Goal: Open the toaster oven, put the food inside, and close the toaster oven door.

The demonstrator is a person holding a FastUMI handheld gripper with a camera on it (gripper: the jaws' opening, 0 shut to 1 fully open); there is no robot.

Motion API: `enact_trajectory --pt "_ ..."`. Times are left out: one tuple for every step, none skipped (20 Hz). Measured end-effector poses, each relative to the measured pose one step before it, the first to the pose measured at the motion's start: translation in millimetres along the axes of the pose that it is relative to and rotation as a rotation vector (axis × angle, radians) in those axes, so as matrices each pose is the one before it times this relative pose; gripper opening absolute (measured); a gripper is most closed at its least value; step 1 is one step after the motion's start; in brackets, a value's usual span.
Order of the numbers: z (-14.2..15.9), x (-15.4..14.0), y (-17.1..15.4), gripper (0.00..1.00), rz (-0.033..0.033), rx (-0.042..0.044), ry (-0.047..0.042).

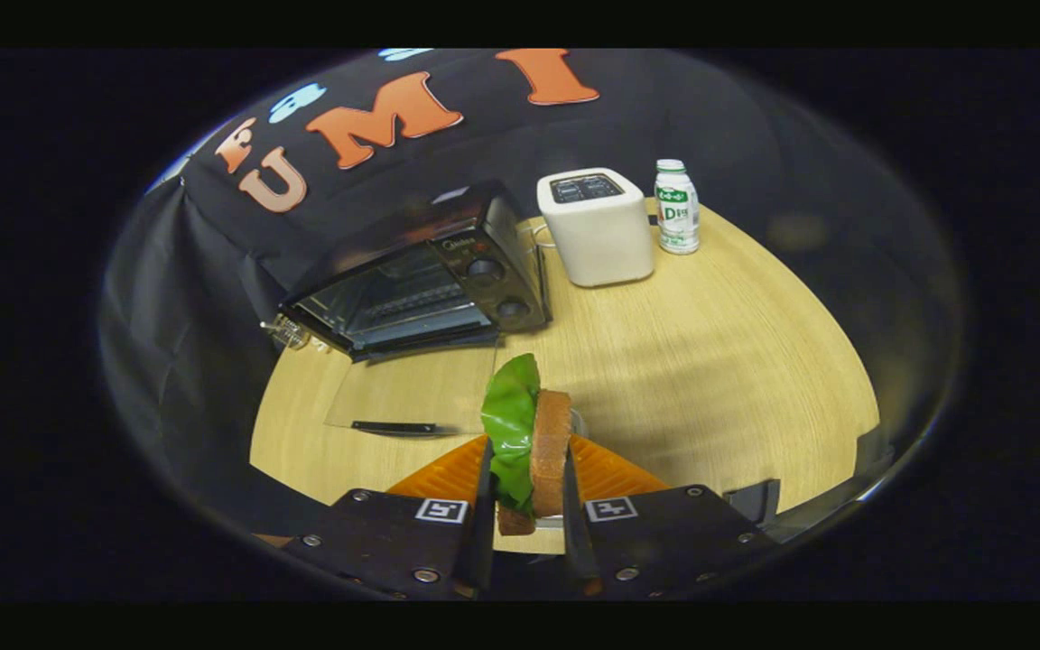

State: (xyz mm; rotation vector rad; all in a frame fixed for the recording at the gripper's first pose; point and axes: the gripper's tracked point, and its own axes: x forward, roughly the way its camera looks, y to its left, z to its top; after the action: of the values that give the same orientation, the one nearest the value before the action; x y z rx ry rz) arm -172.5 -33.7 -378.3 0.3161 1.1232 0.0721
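Note:
My gripper (527,492) is shut on a sandwich (533,442), a brown bread slice standing on edge with a green lettuce leaf on its left side; both fingers press its flanks. Beyond the fingers, on the wooden table (719,361), stands a black toaster oven (430,280). Its glass door (407,393) lies folded down flat toward me, with the dark handle at its near edge. The oven's inside rack is visible, and two knobs sit on its right panel. The sandwich hangs above the table, just right of the open door.
A white boxy toaster (597,226) stands right of the oven, with a small white bottle with a green label (677,208) beside it. An orange plate (610,474) lies under the fingers. Black cloth walls close the back and left.

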Motion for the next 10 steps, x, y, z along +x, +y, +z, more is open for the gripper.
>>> enact_trajectory --pt "7.87 -2.06 6.78 0.33 0.00923 0.00347 -0.02022" --pt "8.39 2.11 7.88 0.33 0.01059 0.00431 -0.02232" --pt "7.37 4.32 7.61 0.33 0.00609 0.00585 -0.02301" --pt "6.64 6.68 6.13 0.33 -0.00122 0.00428 -0.01818" --pt "2.96 4.74 6.47 0.33 0.00074 0.00126 -0.01069" --pt "3.46 6.72 9.06 0.33 0.00646 0.00199 -0.00696" --pt "1.39 6.47 10.16 0.33 0.01133 0.00377 -0.00295" --pt "2.48 6.59 9.56 0.33 0.0132 0.00612 -0.00168" --pt "2.33 7.97 10.12 0.33 0.01338 0.00967 -0.00172" --pt "1.95 7.9 8.17 0.33 0.0126 0.00911 -0.0012"
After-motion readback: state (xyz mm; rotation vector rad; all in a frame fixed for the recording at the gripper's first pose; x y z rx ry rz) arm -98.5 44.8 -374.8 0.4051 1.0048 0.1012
